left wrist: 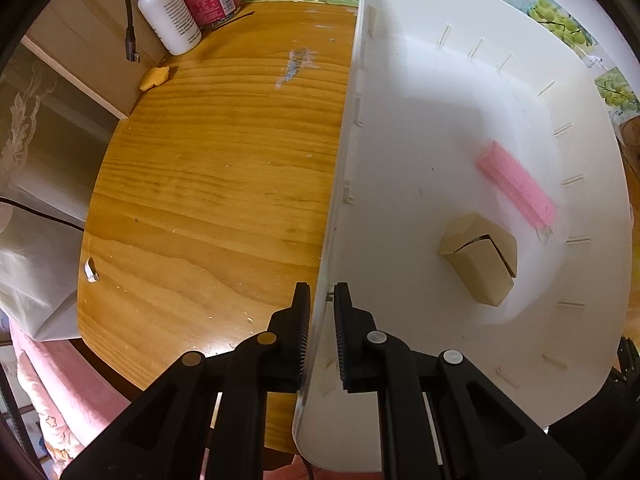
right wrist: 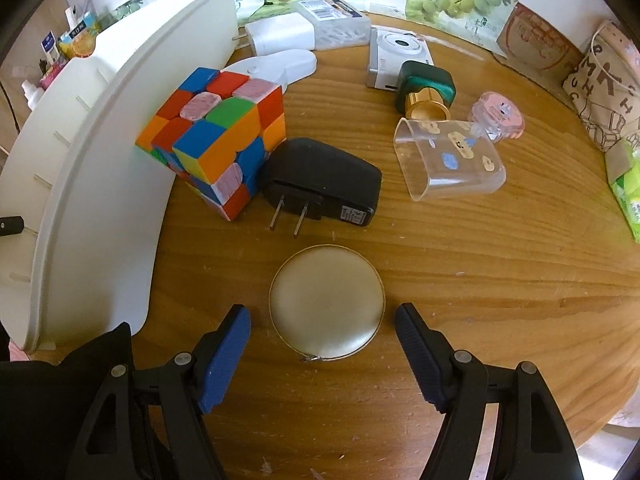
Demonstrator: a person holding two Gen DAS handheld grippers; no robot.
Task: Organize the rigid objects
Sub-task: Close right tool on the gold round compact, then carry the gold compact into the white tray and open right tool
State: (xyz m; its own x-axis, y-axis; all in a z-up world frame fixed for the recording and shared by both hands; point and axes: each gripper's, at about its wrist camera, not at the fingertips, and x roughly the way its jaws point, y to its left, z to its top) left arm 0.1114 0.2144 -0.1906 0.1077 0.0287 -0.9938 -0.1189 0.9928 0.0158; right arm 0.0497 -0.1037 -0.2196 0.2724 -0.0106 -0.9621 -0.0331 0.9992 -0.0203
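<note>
— What's going on? 
— The left gripper (left wrist: 322,300) is clamped on the white bin (left wrist: 460,128) wall, steadying it; the right gripper (right wrist: 322,320) hangs wide, empty, astride the round tape measure (right wrist: 326,306) on the table (right wrist: 480,280). 
— Next? 
— Probably lower and squeeze; the black adapter (right wrist: 320,188) and cube (right wrist: 216,136) crowd just behind.

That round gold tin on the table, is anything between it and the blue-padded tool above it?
Nothing visible. The round gold tin lies on bare wood between the right tool's open fingers. The black plug adapter and colourful cube sit beyond it, apart from it.
</note>
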